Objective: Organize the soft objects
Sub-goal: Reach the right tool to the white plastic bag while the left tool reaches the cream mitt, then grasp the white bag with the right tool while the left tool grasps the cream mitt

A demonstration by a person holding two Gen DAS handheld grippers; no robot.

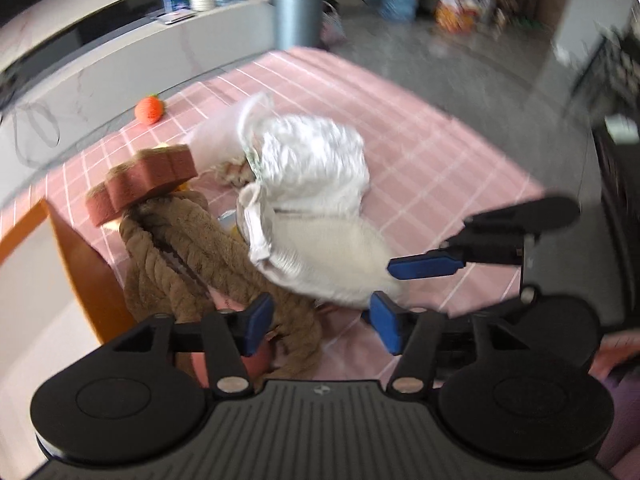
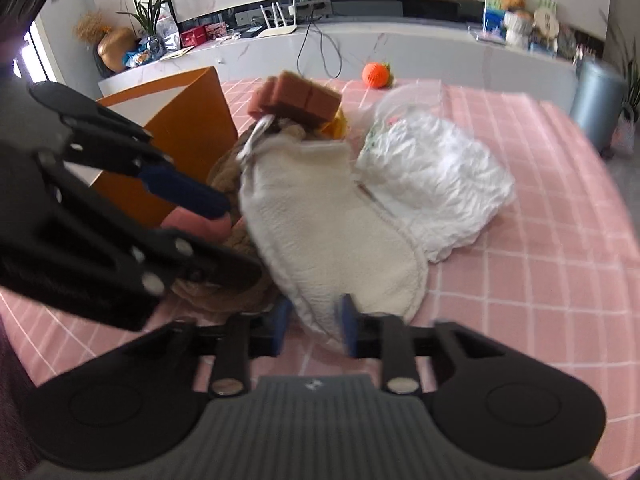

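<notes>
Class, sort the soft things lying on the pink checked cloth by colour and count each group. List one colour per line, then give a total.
White or cream: 2, the fleecy cream pad and the crinkled white pad
Brown: 2, the brown knitted cloth and the brown sponge
Orange: 1, the small orange ball
Total: 5

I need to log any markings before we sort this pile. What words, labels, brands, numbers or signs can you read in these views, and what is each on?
No text can be read.
Small emblem on left gripper housing: a mark, no letters.
Same emblem on right gripper housing: no letters.
Green print on white crinkled pack: blurred.
Packages on counter: too small and blurred.
</notes>
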